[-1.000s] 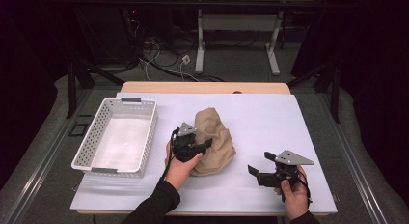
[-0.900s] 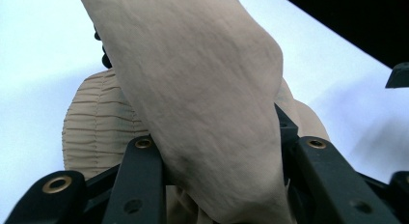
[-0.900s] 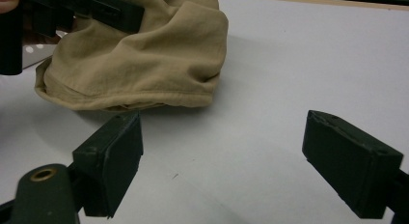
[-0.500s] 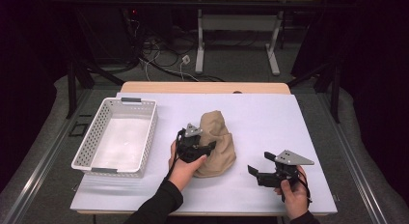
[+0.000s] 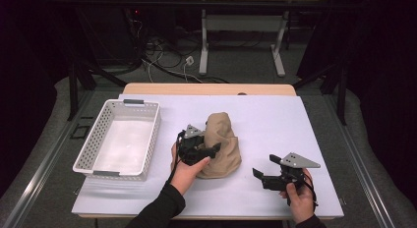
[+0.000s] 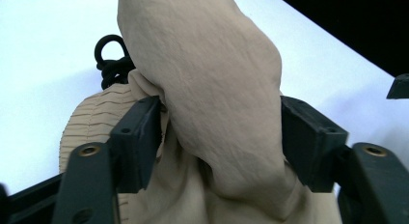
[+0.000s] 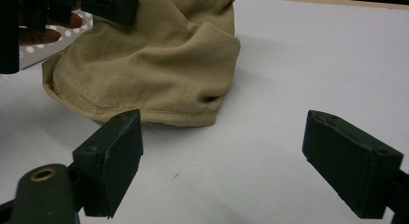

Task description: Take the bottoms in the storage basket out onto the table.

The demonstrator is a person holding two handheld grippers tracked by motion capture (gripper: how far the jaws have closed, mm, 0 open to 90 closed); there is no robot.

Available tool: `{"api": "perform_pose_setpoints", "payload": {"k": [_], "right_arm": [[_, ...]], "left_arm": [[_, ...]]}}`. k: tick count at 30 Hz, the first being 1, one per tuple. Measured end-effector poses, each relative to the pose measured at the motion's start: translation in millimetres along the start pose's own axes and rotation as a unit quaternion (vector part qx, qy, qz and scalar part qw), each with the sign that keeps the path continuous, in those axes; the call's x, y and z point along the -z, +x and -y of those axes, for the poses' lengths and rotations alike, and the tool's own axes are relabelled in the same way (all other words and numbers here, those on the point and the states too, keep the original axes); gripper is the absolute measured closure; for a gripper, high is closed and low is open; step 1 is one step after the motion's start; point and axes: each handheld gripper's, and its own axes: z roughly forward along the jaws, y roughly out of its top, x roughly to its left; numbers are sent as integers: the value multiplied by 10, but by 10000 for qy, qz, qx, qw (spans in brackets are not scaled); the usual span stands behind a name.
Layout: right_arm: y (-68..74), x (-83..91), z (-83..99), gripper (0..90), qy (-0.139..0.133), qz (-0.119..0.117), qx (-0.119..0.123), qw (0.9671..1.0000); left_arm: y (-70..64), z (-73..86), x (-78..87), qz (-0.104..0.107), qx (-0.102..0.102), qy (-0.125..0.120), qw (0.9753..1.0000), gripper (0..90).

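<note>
Since a second ago the tan cloth (image 5: 220, 145) has been drawn up into a taller peak by the left gripper (image 5: 198, 150), its jaws clamped on a fold mid-tabletop. Soft, light, limp; best pinched at a bunched ridge. Right gripper (image 5: 269, 173) rests agape near the front edge. The white basket (image 5: 149, 139) by the left edge holds nothing.

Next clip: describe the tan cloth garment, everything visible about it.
The tan garment is soft, matte woven cloth, bunched into a peaked mound near the middle of the white table. It has a stitched hem, a pleated elastic-looking band and a black drawstring. The left gripper has a raised fold between its fingers, both touching it. The right gripper is apart.
</note>
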Motion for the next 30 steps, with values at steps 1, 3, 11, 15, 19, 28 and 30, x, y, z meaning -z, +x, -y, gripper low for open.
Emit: {"api": "perform_pose_setpoints", "payload": {"k": [1, 3, 11, 15, 19, 28, 30], "right_arm": [[-1, 0, 0, 141, 5, 5, -2, 10000], [-1, 1, 2, 141, 6, 8, -13, 10000], [-26, 36, 9, 141, -28, 45, -31, 10000], [-38, 38, 13, 141, -30, 49, -42, 10000], [-44, 56, 22, 141, -27, 75, -62, 9999], [-54, 98, 29, 141, -92, 152, -100, 9998], [-53, 93, 31, 141, -106, 158, -95, 9998]], "left_arm": [[-1, 0, 4, 3, 11, 13, 10000, 312], [-1, -1, 4, 5, 18, 57, 10000, 280], [-23, -3, 9, 13, 112, 73, 9999, 159], [-36, -5, 16, 65, 150, 79, 9998, 147], [-32, -6, 33, 70, 138, 93, 9998, 95], [-28, -20, 147, 162, 164, 48, 9997, 18], [-19, -22, 180, 154, 144, 42, 9998, 6]]}}
